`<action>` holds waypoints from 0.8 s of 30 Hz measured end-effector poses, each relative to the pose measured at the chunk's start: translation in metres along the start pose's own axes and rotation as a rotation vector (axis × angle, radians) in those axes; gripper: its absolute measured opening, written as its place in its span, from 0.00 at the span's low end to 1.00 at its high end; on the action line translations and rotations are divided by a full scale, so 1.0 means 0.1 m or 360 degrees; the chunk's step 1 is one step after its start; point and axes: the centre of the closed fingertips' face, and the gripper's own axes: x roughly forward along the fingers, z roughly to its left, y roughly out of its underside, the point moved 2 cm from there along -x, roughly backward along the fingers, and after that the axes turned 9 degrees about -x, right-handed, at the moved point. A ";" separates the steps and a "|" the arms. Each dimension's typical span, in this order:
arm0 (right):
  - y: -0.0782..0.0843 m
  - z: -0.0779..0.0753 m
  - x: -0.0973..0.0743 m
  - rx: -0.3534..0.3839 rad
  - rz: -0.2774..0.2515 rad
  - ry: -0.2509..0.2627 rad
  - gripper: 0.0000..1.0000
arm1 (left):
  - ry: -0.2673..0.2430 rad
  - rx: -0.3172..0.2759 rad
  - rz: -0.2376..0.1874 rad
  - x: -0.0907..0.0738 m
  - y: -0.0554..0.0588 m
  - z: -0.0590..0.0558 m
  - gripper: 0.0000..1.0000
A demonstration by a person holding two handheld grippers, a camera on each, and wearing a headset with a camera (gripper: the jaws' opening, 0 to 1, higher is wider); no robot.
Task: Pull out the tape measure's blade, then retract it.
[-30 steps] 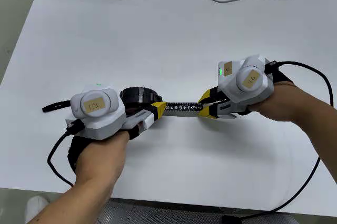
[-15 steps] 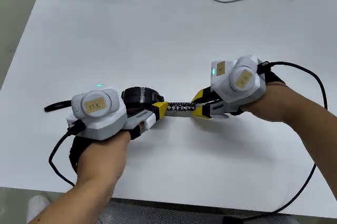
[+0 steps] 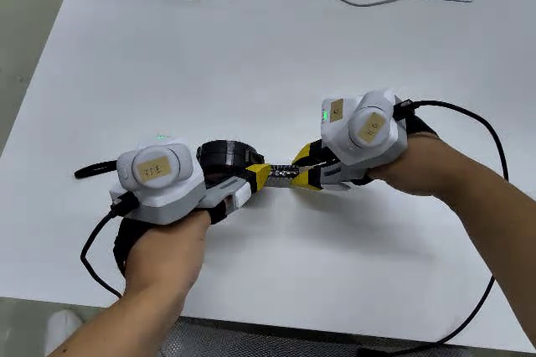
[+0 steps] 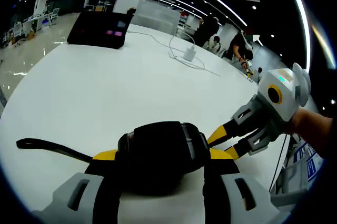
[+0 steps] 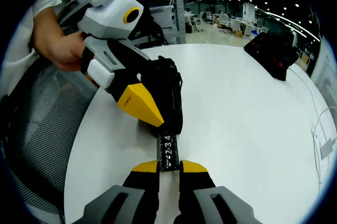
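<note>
Pose: left gripper (image 3: pixel 244 166) low on the bench (image 3: pixel 251 64), near left, fingers clamped around the tape measure (image 3: pixel 226 154). Right gripper (image 3: pixel 300 169) faces it from the right, fingers pinching the blade (image 3: pixel 283 173), a short length out. Blade tip hidden between those fingers.

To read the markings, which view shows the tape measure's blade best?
The right gripper view: blade close, numerals readable, held in the right claw. Head view: a short stretch. Left gripper view: mostly the case.
</note>
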 end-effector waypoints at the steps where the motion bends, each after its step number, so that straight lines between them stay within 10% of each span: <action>1: -0.02 0.00 0.02 0.0002 -0.0008 0.0000 0.10 | 0.0001 0.0000 0.0000 0.00 0.00 0.00 0.59; 24: -0.22 -0.02 0.20 -0.0015 -0.0058 -0.0024 0.10 | 0.0004 0.0002 -0.0005 -0.01 0.00 -0.01 0.59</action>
